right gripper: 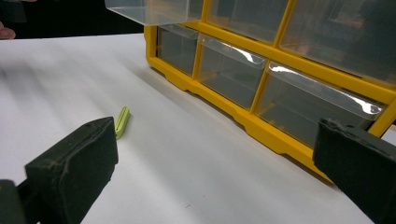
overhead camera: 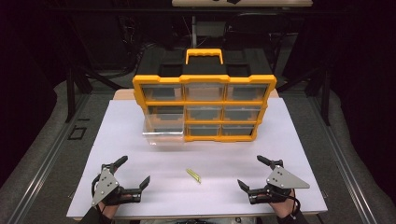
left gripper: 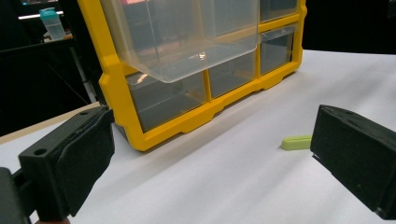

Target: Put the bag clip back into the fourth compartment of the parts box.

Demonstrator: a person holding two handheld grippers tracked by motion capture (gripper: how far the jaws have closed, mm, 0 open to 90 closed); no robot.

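A yellow and black drawer cabinet (overhead camera: 204, 95) with clear drawers stands at the back of the white table (overhead camera: 140, 154). Its middle-left drawer (overhead camera: 163, 128) is pulled out over the table; the same drawer (left gripper: 187, 37) hangs above the row below in the left gripper view. A small light-green stick (overhead camera: 193, 175) lies flat on the table in front of the cabinet, between the two grippers. My left gripper (overhead camera: 136, 171) rests near the front left, open and empty. My right gripper (overhead camera: 252, 171) rests near the front right, open and empty. The stick (left gripper: 297, 142) lies beside the left gripper's jaw, and the stick (right gripper: 122, 122) lies beyond the right gripper's jaw.
The cabinet (right gripper: 261, 70) has a yellow carrying handle (overhead camera: 203, 55) on top. Dark floor and black frame legs surround the table. A bottle with a teal cap (left gripper: 51, 23) stands far off in the background.
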